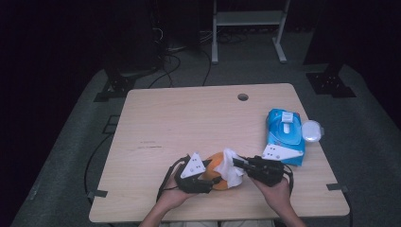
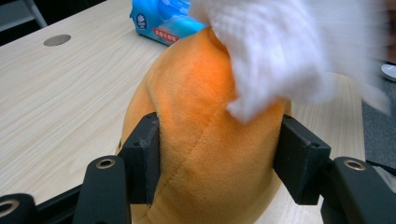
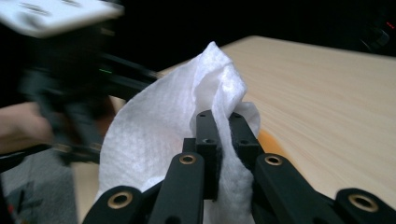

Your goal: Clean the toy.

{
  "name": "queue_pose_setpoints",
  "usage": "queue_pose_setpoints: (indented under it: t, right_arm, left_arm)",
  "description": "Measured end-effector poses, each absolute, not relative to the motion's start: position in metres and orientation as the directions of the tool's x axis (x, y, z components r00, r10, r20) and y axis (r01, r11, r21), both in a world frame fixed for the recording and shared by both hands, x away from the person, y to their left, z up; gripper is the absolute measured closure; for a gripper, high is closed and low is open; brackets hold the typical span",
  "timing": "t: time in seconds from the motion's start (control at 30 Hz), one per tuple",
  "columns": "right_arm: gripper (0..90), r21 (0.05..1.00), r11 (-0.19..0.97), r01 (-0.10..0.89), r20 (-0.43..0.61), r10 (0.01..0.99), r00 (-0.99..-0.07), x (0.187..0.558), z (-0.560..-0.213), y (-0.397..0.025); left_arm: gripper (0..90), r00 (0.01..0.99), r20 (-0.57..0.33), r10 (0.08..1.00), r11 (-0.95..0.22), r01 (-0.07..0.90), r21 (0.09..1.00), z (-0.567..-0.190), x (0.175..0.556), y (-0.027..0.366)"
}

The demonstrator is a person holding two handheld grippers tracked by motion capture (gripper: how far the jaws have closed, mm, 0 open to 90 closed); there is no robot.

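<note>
**One gripper steadies the plush toy, the other wipes it**

Near the front edge of the table (image 1: pixel 156 113), the left gripper (image 1: pixel 201 179) has its jaws clamped on either side of an orange plush toy (image 2: pixel 201 140), pressing into the soft fabric. That grip looks meant to keep the toy from sliding while it is rubbed. The right gripper (image 1: pixel 241 164) comes in from the other side with its jaws pinched tight on a bunched white wipe (image 3: pixel 187 116), the loose part of which drapes over the top of the toy. Holding the wipe by a fold leaves a broad flap free to drag across the fabric. Off to the right lies a blue pack of wipes (image 1: pixel 285 134), and just beside it a small round lid (image 1: pixel 312 131), within easy reach if another sheet is wanted.
</note>
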State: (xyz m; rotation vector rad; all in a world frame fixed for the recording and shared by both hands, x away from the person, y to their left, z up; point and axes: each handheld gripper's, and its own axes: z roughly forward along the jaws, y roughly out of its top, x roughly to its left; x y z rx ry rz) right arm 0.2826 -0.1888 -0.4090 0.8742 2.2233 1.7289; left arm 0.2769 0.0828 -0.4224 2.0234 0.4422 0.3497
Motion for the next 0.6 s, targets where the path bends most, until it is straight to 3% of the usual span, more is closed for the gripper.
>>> queue_pose_setpoints:
  t: [0.07, 0.23, 0.33, 0.4, 0.5, 0.57, 0.6]
  right_arm:
    - [84.1, 0.928, 0.132, 0.347, 0.219, 0.561, -0.798, 0.283, -0.41, -0.192]
    - [84.1, 0.946, 0.157, 0.282, 0.162, 0.525, -0.836, 0.272, -0.4, -0.178]
    - [84.2, 0.933, 0.155, 0.324, 0.192, 0.547, -0.815, 0.279, -0.408, -0.183]
    - [84.1, 0.922, 0.14, 0.36, 0.227, 0.558, -0.798, 0.283, -0.414, -0.187]
    - [84.2, 0.933, 0.137, 0.332, 0.207, 0.55, -0.809, 0.277, -0.407, -0.185]
    - [84.2, 0.944, 0.144, 0.298, 0.184, 0.521, -0.834, 0.271, -0.4, -0.178]
    - [84.1, 0.946, 0.16, 0.281, 0.161, 0.519, -0.84, 0.27, -0.398, -0.174]
  left_arm:
    - [39.6, 0.891, 0.051, 0.451, -0.433, 0.168, 0.885, -0.422, 0.277, 0.083]
    - [39.2, 0.891, 0.037, 0.453, -0.422, 0.179, 0.889, -0.42, 0.278, 0.085]
    - [37.5, 0.892, 0.036, 0.451, -0.422, 0.177, 0.889, -0.421, 0.278, 0.085]
    - [30.1, 0.889, 0.03, 0.456, -0.426, 0.189, 0.885, -0.424, 0.279, 0.082]
    - [18.2, 0.878, 0.007, 0.479, -0.417, 0.221, 0.882, -0.429, 0.285, 0.078]
    - [21.7, 0.873, 0.005, 0.487, -0.408, 0.222, 0.886, -0.429, 0.284, 0.075]
    - [28.8, 0.868, 0.052, 0.493, -0.418, 0.184, 0.889, -0.426, 0.28, 0.073]
